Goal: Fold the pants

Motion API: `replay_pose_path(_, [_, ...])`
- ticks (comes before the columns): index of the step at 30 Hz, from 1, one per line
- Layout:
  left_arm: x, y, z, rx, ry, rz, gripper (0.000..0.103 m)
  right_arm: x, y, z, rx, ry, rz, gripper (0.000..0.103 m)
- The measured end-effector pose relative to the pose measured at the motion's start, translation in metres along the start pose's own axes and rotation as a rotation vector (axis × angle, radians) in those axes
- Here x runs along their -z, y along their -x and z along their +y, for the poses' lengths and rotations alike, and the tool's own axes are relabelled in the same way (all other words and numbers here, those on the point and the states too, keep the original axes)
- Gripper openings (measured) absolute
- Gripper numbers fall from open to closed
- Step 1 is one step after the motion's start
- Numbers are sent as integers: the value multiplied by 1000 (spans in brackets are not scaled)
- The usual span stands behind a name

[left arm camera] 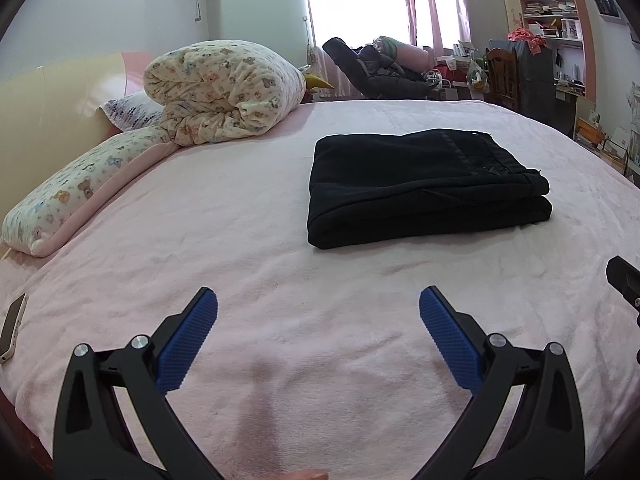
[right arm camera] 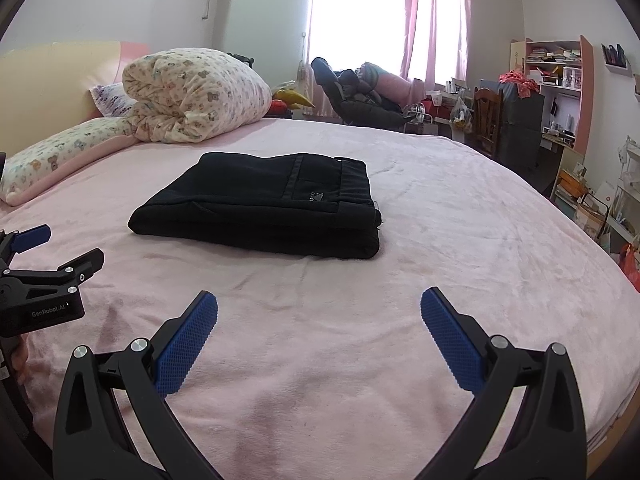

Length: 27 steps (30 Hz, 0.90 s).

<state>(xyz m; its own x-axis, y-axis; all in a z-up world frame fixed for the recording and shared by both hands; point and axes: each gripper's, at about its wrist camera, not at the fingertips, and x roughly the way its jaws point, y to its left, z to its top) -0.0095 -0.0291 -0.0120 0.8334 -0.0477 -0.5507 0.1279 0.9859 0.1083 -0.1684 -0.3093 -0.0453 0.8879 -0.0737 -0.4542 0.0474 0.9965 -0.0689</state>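
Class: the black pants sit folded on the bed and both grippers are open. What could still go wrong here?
1. The pants form a thick, loose stack; a nudge from the left gripper or right gripper could unfold the layers.
2. The soft pink blanket could bunch and tilt the stack.

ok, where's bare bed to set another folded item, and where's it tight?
Free: the wide pink blanket strip between the open right gripper and the folded black pants, plus the stretch right of the pants toward the bed edge. Crowded: the headboard side, with the rolled quilt and long pillow. The open left gripper hovers over bare blanket.
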Motion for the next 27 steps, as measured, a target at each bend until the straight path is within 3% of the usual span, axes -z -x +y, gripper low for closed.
replay_pose_path(27, [0,-4,-10,37,-32,12,101,4,-3,-9,7,1,6,102])
